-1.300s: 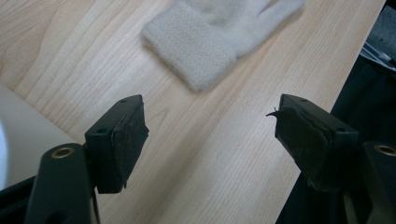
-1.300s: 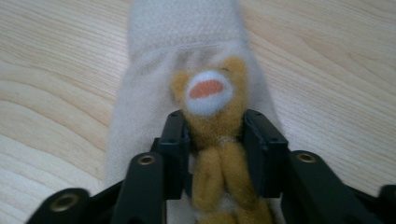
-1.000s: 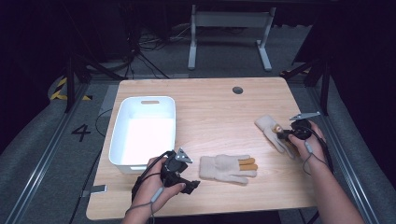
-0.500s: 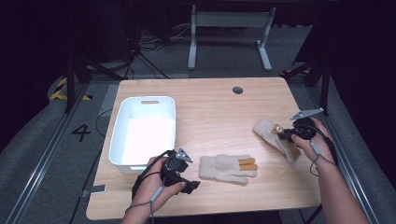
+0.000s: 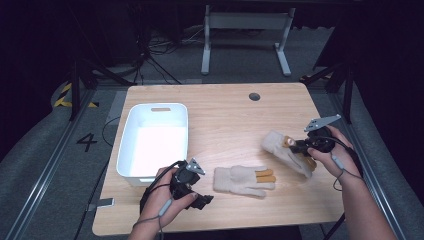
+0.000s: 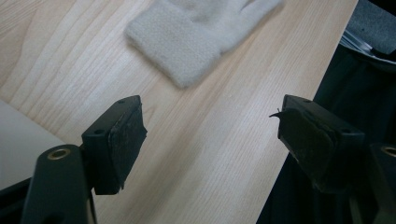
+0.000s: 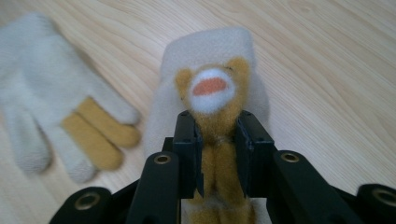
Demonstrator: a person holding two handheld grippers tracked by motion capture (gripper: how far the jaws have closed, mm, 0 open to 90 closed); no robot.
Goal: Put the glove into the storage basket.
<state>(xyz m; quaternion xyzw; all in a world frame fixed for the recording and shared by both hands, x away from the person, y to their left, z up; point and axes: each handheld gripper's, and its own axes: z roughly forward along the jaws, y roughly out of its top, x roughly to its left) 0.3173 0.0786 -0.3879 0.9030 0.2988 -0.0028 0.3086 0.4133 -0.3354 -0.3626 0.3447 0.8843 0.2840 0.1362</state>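
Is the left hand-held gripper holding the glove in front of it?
No, the left hand-held gripper is open over bare table; the glove lies beyond its jaws.

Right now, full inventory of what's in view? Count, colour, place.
held glove: 1, cream with a tan bear face, right side of the table, pinched in the right gripper and lifted at that end
flat glove: 1, cream with two tan fingers, lying flat near the front edge, centre
bin: 1, white, nothing inside, left side of the table
table: 1, light wood, with a small dark round cap near the far edge
frame: 1, grey metal, on the floor beyond the table
left gripper: 1, black, jaws open over bare wood short of the flat glove's cuff, just opened a little further
right gripper: 1, black, shut on the held glove
hands: 2, one on each gripper
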